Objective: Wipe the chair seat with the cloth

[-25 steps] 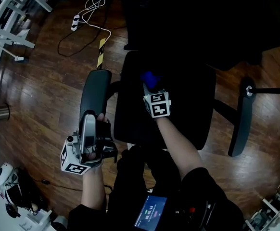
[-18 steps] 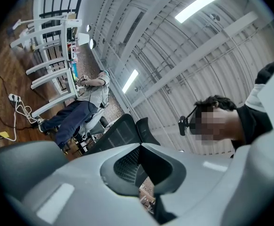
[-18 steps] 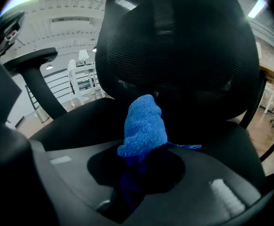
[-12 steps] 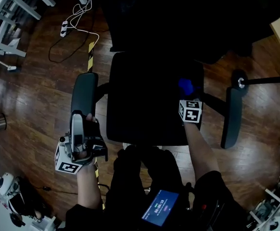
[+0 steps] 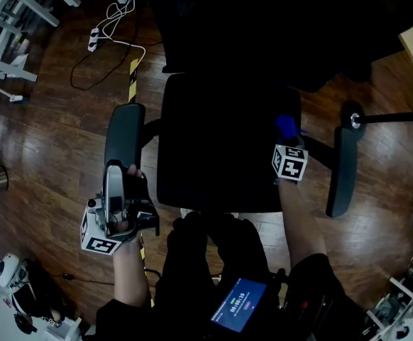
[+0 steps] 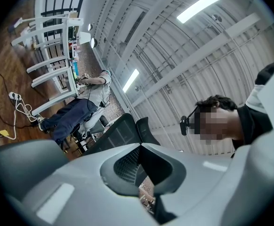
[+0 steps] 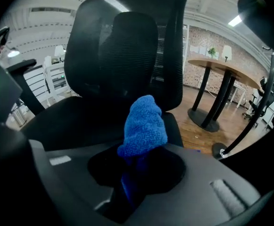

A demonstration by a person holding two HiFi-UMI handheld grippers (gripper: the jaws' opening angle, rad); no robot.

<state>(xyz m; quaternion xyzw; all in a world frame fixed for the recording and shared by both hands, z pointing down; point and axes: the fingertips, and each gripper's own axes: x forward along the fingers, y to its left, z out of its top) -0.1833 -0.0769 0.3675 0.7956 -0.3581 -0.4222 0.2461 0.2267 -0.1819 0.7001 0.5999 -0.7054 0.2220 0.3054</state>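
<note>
In the head view the black chair seat (image 5: 213, 141) fills the middle. My right gripper (image 5: 287, 135) is at the seat's right edge, shut on the blue cloth (image 5: 286, 126), which bunches out past the jaws. In the right gripper view the cloth (image 7: 144, 126) sticks up from the right gripper (image 7: 137, 173) over the seat (image 7: 66, 121), facing the backrest (image 7: 127, 51). My left gripper (image 5: 113, 183) is held off the seat by the front of the left armrest (image 5: 123, 137). It points upward, with the left gripper (image 6: 144, 185) jaws closed together on nothing.
The right armrest (image 5: 339, 172) lies just beyond the cloth. A power strip with white cable (image 5: 93, 41) lies on the wooden floor at back left, near white frames (image 5: 1, 55). A round table (image 7: 221, 67) stands behind the chair. A person's legs (image 5: 213, 254) are at the seat's front.
My right gripper has carried the cloth from the seat's left-middle across to its right edge. The left gripper has stayed by the left armrest.
</note>
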